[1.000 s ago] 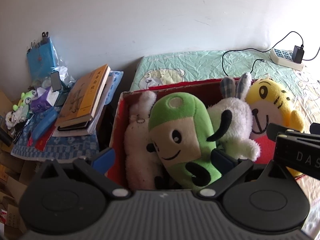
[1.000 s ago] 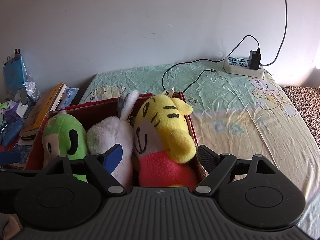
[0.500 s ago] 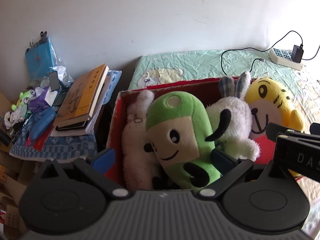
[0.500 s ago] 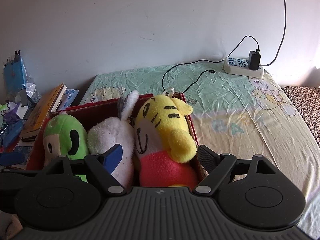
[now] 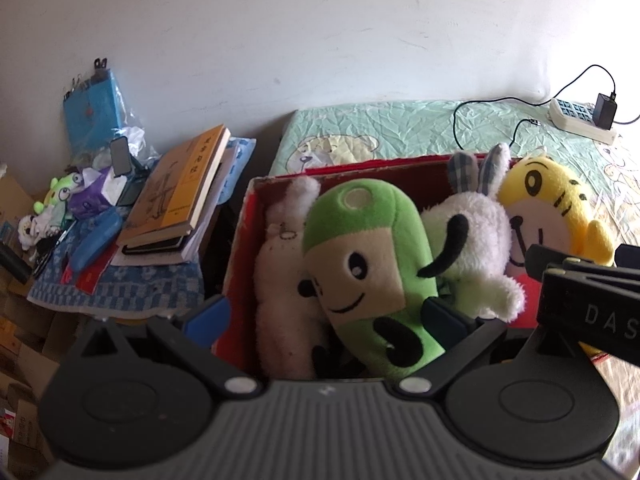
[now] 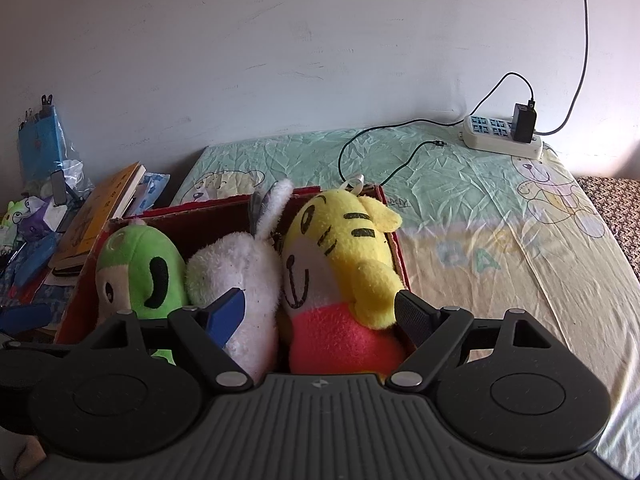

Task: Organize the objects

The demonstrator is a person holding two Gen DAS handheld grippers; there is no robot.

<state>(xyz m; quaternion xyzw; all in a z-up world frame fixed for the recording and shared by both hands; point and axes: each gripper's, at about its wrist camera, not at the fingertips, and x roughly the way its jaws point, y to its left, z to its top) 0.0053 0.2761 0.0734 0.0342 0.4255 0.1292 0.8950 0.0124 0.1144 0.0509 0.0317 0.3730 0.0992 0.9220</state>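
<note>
A red cardboard box (image 5: pixel 352 168) (image 6: pixel 224 210) on the bed holds several plush toys. In the left wrist view they are a pale pink one (image 5: pixel 280 276), a green one (image 5: pixel 364 264), a white rabbit (image 5: pixel 472 236) and a yellow tiger (image 5: pixel 548 208). The green toy (image 6: pixel 136 268), rabbit (image 6: pixel 240 272) and tiger (image 6: pixel 340 264) also show in the right wrist view. My left gripper (image 5: pixel 326 314) is open just in front of the box, its fingers either side of the pink and green toys. My right gripper (image 6: pixel 320 312) is open around the tiger and the rabbit's edge. Neither holds anything.
A stack of books (image 5: pixel 180 196), a blue pencil case (image 5: pixel 96 244) and small toys sit on a cluttered side table at the left. A white power strip (image 6: pixel 500 138) with a black charger and cable lies at the bed's far edge. The patterned sheet (image 6: pixel 500 248) spreads to the right.
The left view has drifted slightly, so the box and toys sit a little lower and further left. The right view is almost the same. Both grippers stay open.
</note>
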